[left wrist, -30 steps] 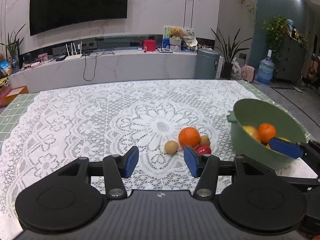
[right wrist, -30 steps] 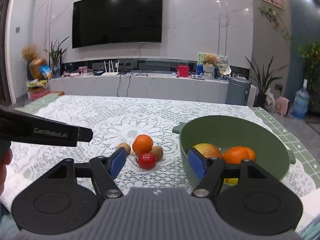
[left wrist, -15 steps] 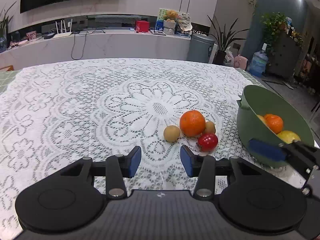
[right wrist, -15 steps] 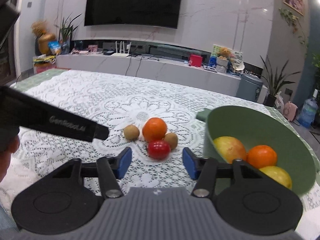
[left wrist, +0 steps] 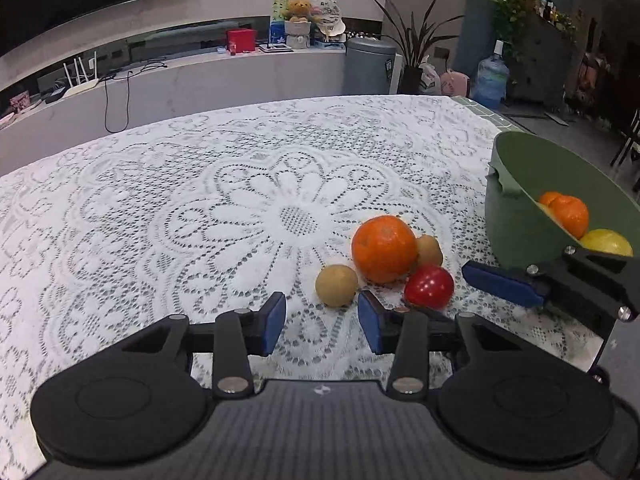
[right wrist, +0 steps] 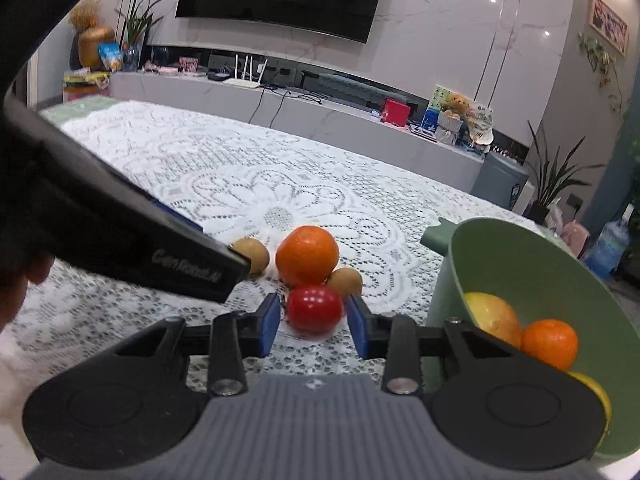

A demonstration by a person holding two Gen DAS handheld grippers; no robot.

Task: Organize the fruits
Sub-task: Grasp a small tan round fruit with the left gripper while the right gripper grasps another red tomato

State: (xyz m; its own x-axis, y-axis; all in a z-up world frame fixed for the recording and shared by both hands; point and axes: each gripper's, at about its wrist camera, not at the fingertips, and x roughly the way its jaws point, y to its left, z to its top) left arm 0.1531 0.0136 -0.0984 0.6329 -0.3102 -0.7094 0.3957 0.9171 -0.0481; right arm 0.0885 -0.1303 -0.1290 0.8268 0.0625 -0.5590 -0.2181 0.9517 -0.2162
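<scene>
Step in hand: approach and pick-up of loose fruit.
The right gripper (right wrist: 308, 322) has just been closing around the red tomato (right wrist: 315, 307), pads not yet pressing; the left gripper (left wrist: 322, 322), released and also narrowing, faces the brown kiwi (left wrist: 336, 285). Next: clench, lift, carry to the green bowl (right wrist: 520, 256) at 3 o'clock. The orange (right wrist: 307, 256) crowds at 12 o'clock on the table (left wrist: 160, 216).
</scene>
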